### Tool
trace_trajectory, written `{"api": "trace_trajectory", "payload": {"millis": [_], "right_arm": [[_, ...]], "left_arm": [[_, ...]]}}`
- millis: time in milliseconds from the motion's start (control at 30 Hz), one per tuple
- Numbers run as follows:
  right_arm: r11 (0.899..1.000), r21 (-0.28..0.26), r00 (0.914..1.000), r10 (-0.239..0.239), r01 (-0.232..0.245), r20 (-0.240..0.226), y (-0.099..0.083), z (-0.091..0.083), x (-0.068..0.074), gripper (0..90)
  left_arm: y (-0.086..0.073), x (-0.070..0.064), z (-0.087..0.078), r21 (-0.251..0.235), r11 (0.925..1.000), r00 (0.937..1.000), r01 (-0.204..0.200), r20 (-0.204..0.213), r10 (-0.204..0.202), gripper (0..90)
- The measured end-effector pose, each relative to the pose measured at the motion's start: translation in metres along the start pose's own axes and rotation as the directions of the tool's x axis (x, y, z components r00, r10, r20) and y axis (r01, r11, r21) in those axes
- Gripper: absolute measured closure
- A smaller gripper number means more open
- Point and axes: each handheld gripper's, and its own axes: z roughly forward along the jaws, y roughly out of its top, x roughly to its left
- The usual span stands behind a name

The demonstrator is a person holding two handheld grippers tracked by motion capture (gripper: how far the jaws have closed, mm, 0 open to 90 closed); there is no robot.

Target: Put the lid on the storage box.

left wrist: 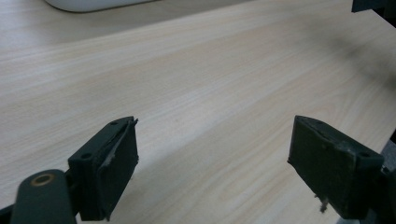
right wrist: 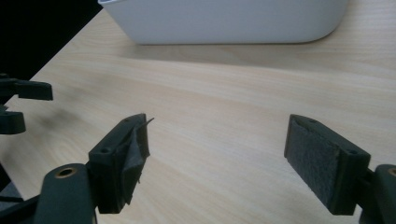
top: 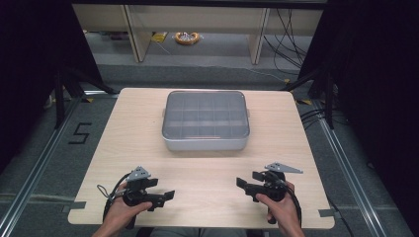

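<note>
My two claws hang low over the near edge of the wooden table (top: 148, 128), and everything I plan hangs on the grey lidded box (top: 205, 121), which sits mid-table, well apart from both of them and straight ahead. Through its translucent lid (top: 205, 114) I can make out a grid of compartments; I cannot tell whether anything lies in them.

My left gripper (top: 163, 196) stands with its jaws spread wide and nothing between them; from its own camera, bare wood runs between the pads (left wrist: 116, 172) and a sliver of the box's white wall (left wrist: 93, 3) shows at the top. My right gripper (top: 245, 183) is likewise wide apart and empty, and its camera looks at the box's near wall (right wrist: 224, 21) and rounded corner, with the tip of the left gripper (right wrist: 23, 91) off to the side.

The step in hand, as I judge it, is the approach to the box, most likely to get its lid off. To do that well I would bring both claws forward together, one toward each short end of the box, keeping the jaws as wide as they are now until they straddle the lid's rim. The small tab (top: 247, 113) on the box's right end looks like the natural place for my right claw. I would steady the base with the left while lifting, since a light box may slide on smooth wood. The torn pad lining on each inner jaw could snag, so I would close slowly and squarely.
</note>
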Motion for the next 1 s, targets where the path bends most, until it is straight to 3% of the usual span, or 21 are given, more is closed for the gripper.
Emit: {"api": "trace_trajectory", "payload": {"millis": [33,67,100,167,200,300,400,567,600,633,700,733,800,900,1000], "right_arm": [[0.999,0.015,0.9994,0.035,-0.035,0.001,-0.001,-0.002,0.004,21.3],[1.0,0.018,0.9999,0.014,-0.014,0.007,-0.002,-0.002,0.003,20.9],[0.999,0.024,0.9996,0.028,-0.029,0.008,-0.003,-0.003,0.005,20.8],[1.0,0.023,0.9999,-0.011,0.011,0.005,-0.005,-0.004,0.003,20.4],[1.0,0.001,1.0,-0.006,0.006,-0.006,-0.006,-0.003,0.004,20.4],[1.0,0.011,0.9998,-0.003,0.003,-0.02,-0.01,-0.006,0.006,20.4],[0.999,0.005,0.9994,-0.034,0.034,0.003,-0.013,-0.008,0.008,20.7],[0.999,0.023,0.9992,-0.037,0.037,-0.011,-0.019,-0.011,0.012,20.9],[0.999,0.028,0.9998,-0.021,0.021,0.006,-0.021,-0.012,0.014,21.0],[0.998,0.027,0.9987,-0.052,0.052,0.0,-0.021,-0.013,0.013,21.0],[0.998,0.033,0.9989,-0.043,0.044,-0.016,-0.024,-0.014,0.015,21.1],[0.999,0.039,0.9997,-0.007,0.008,-0.024,-0.026,-0.015,0.019,21.1],[0.998,0.037,0.9979,-0.044,0.046,-0.047,-0.03,-0.015,0.018,20.9],[0.996,0.06,0.9972,-0.067,0.069,-0.034,-0.035,-0.017,0.021,20.7],[0.996,0.063,0.9967,-0.06,0.064,-0.055,-0.039,-0.018,0.023,20.7]], "left_arm": [[-0.001,-0.001,0.0,0.002,1.0,1.0,-0.008,-0.002,0.008,15.0],[-0.002,-0.001,-0.001,0.007,0.9998,0.9999,-0.016,0.0,0.016,15.0],[-0.003,-0.002,-0.001,0.006,0.9998,0.9999,-0.017,0.002,0.017,15.0],[-0.004,-0.004,-0.001,-0.002,0.9997,0.9997,-0.023,-0.001,0.023,15.0],[-0.005,-0.005,-0.003,0.004,0.9995,0.9995,-0.033,0.0,0.033,15.0],[-0.007,-0.007,-0.005,-0.001,0.9992,0.9992,-0.04,0.002,0.04,15.0],[-0.009,-0.008,-0.007,0.001,0.9991,0.9991,-0.042,0.003,0.042,15.0],[-0.014,-0.012,-0.009,0.002,0.9994,0.9994,-0.035,0.005,0.035,15.1],[-0.015,-0.012,-0.01,0.013,0.9989,0.999,-0.045,0.003,0.045,15.0],[-0.015,-0.012,-0.01,0.017,0.9983,0.9984,-0.056,0.003,0.056,15.0],[-0.018,-0.016,-0.011,0.008,0.9988,0.9988,-0.049,-0.003,0.049,15.1],[-0.018,-0.016,-0.012,0.02,0.9983,0.9985,-0.054,0.005,0.054,15.1],[-0.02,-0.018,-0.012,0.012,0.9986,0.9986,-0.052,0.002,0.052,15.1],[-0.021,-0.02,-0.014,0.024,0.9978,0.998,-0.062,0.011,0.061,15.0],[-0.024,-0.022,-0.014,0.016,0.9985,0.9984,-0.052,0.023,0.052,15.1]]}}
